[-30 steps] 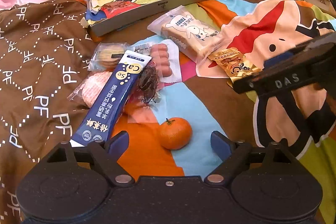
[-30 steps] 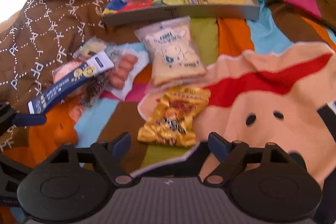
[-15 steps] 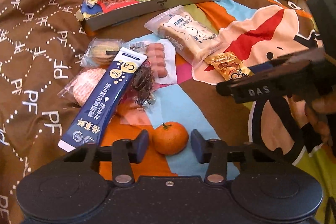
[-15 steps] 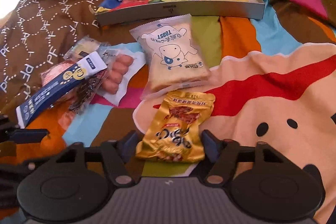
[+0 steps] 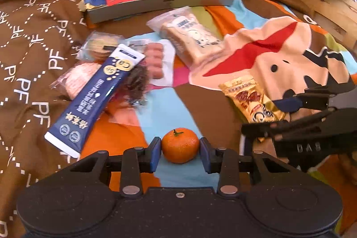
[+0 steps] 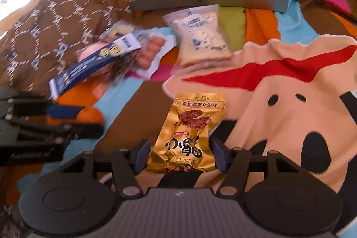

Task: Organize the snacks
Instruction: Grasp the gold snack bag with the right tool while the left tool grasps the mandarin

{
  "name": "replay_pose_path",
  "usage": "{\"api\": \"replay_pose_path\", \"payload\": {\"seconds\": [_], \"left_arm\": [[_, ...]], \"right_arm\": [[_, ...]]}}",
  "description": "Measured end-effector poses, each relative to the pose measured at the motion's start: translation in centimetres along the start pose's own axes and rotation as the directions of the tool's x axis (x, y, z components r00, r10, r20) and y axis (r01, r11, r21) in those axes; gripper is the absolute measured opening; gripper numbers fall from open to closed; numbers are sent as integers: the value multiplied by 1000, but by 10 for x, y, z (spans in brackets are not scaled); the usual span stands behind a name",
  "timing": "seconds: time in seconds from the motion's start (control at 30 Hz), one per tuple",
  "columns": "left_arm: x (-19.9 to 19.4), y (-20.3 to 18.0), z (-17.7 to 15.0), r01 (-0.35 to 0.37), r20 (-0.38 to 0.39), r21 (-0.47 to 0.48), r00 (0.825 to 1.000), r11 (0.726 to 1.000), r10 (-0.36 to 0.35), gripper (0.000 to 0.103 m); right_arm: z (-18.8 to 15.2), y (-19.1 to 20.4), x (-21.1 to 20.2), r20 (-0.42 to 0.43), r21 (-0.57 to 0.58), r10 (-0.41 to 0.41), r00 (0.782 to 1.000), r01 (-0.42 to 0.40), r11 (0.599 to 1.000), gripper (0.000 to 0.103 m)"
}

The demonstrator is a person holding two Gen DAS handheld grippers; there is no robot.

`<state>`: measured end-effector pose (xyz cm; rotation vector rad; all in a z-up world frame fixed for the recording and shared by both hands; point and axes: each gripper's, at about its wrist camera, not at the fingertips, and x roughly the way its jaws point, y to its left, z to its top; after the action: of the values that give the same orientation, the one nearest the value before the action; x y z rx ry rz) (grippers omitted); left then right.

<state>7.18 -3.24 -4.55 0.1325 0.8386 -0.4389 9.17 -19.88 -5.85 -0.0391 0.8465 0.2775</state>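
The brown blanket [image 5: 33, 41] carried repeated "PF" letters, the blue tube [image 5: 96, 97] read "Ca" and "Se", and the gold packet [image 6: 187, 135] showed "2025/12/0", the last digit unclear.

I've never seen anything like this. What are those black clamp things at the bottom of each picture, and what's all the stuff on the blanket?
Each is a hand-held gripper with its own camera looking along its two fingers. In the left camera's picture, the left hand-held gripper has a mandarin between its fingers. In the right one, the right hand-held gripper closes around a gold snack packet. A toast packet, a blue tube, sausages and a grey tray lie on the cartoon blanket.
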Motion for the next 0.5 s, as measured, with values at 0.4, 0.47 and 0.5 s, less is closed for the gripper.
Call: {"api": "replay_pose_path", "payload": {"seconds": [0.4,0.47,0.5], "left_arm": [[7,-2,1,-22,-37,-13,999,1000,21,40],[8,-3,1,-26,-37,-16,999,1000,25,39],[8,-4,1,-28,-37,-18,999,999,27,39]], "right_arm": [[-13,11,8,52,-63,-4,999,7,998,81],[-15,14,9,57,-77,-16,998,20,997,78],[-15,16,9,60,-89,-22,998,27,996,76]]}}
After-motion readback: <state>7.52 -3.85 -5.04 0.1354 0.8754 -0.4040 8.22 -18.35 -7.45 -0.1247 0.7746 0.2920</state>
